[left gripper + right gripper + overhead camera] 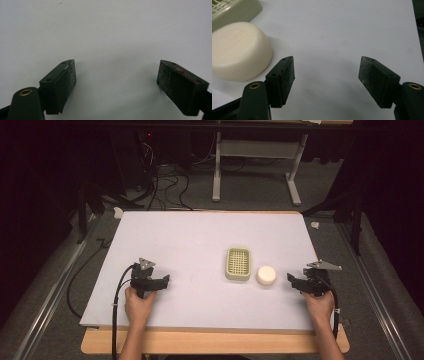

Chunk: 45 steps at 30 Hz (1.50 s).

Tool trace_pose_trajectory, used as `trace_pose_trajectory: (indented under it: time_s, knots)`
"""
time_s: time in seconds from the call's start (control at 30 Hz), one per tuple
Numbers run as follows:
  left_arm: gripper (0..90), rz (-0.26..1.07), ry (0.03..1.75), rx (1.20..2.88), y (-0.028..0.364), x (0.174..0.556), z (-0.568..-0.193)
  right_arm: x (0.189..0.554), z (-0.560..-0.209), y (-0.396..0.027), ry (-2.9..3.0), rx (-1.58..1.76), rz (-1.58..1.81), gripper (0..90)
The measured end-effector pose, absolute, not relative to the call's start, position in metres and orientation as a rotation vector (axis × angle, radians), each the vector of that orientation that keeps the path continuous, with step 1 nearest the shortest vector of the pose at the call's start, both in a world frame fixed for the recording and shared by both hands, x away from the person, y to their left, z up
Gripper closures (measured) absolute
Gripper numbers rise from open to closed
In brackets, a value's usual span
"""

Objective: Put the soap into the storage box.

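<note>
A pale green soap dish (pixel 238 263) with a slatted top lies right of centre on the white sheet. A round cream soap bar (pixel 266 275) sits on the sheet just right of the dish. My right gripper (pixel 291 278) rests a short way right of the soap, pointing left at it. In the right gripper view its jaws (pixel 327 62) stand apart over bare sheet, with the soap (pixel 238 50) and the dish corner (pixel 234 11) off to their left. My left gripper (pixel 166 280) rests at the front left, open (pixel 116 65) with nothing between its jaws.
The white sheet (pixel 200 235) covers a wooden table whose front edge (pixel 210 342) shows bare. Cables trail from both grippers over the front edge. Beyond the far edge are a grey floor, cables and a metal stand (pixel 216 180).
</note>
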<state>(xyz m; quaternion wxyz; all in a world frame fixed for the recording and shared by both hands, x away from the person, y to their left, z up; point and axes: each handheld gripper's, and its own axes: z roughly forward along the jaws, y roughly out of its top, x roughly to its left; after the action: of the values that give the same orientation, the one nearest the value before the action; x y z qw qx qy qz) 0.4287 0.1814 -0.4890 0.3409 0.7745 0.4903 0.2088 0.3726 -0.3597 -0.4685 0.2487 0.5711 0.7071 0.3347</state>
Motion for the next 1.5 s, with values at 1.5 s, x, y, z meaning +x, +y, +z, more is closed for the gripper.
trace_pose_trajectory:
  time_s: [1.5]
  knots:
    - [16.1, 0.54, 1.277, 2.015, 0.182, 0.429, -0.489, 0.342, -0.452, -0.313, 2.031, 1.392, 1.079, 21.7]
